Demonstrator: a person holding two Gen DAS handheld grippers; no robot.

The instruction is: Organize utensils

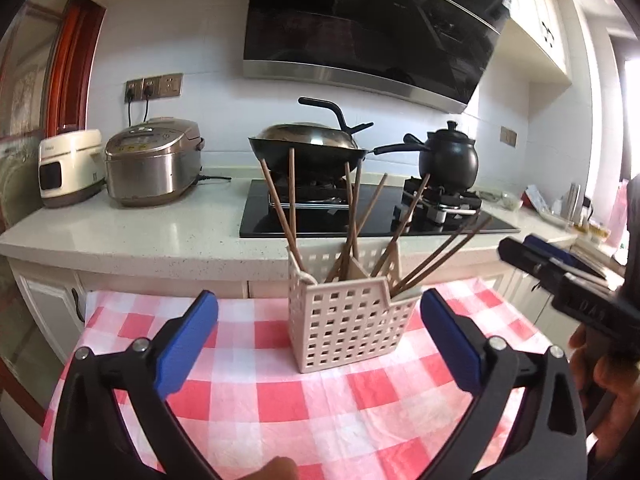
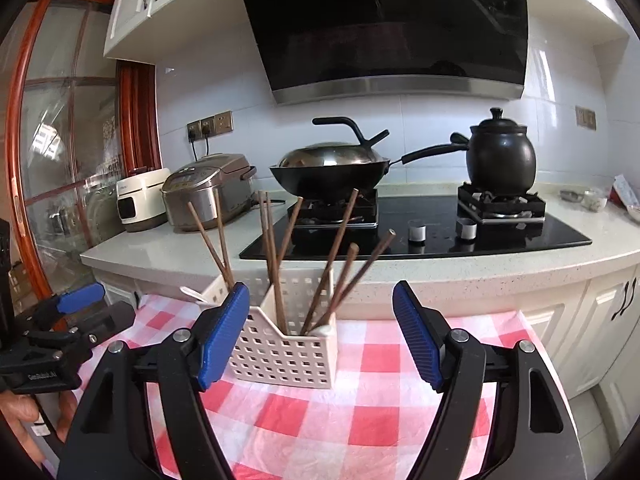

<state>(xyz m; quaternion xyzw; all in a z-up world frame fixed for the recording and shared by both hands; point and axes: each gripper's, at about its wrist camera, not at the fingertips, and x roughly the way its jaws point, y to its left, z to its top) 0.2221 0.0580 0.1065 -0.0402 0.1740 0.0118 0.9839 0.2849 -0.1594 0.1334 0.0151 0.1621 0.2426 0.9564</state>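
Observation:
A cream perforated utensil basket (image 1: 344, 320) (image 2: 284, 354) stands on the red-and-white checked cloth. Several brown chopsticks (image 1: 354, 220) (image 2: 332, 264) lean out of its compartments, and a white spoon handle (image 2: 192, 294) pokes out at its left side. My left gripper (image 1: 319, 304) is open, its blue pads wide apart, with the basket ahead and slightly right of centre and nothing between the pads. My right gripper (image 2: 320, 300) is open too, just short of the basket, nothing in it. Each gripper shows at the edge of the other's view.
Beyond the cloth-covered table (image 1: 248, 392) runs a white counter with two rice cookers (image 1: 152, 160), a black hob (image 2: 420, 232) bearing a lidded wok (image 2: 332, 168) and a black clay pot (image 2: 500, 156). A range hood hangs above. Small items crowd the counter's far right (image 1: 560, 204).

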